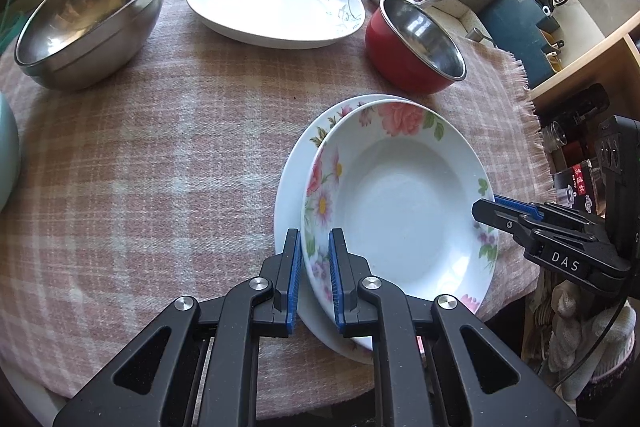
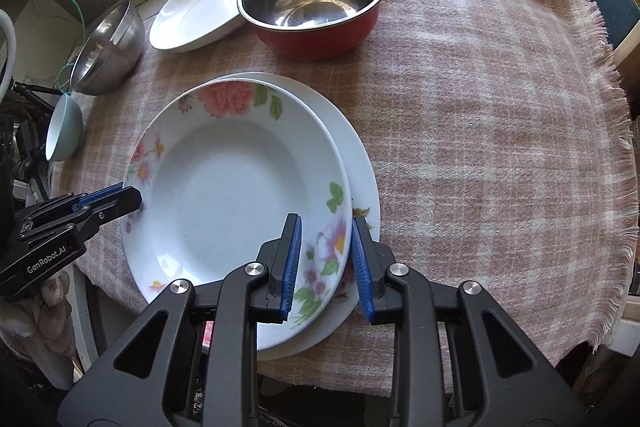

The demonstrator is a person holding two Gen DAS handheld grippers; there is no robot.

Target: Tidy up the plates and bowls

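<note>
A floral deep plate [image 1: 404, 195] rests slightly off-centre on a plain white plate [image 1: 290, 183], on a pink checked cloth [image 1: 160, 155]. The left gripper [image 1: 315, 247] is clenched on the floral plate's rim at its 7 o'clock edge in the left wrist view. In the right wrist view, the right gripper [image 2: 325, 243] straddles the rim at 5 o'clock, pads not pressing. A red pot [image 2: 316, 3] stands at 12 o'clock from the plates.
</note>
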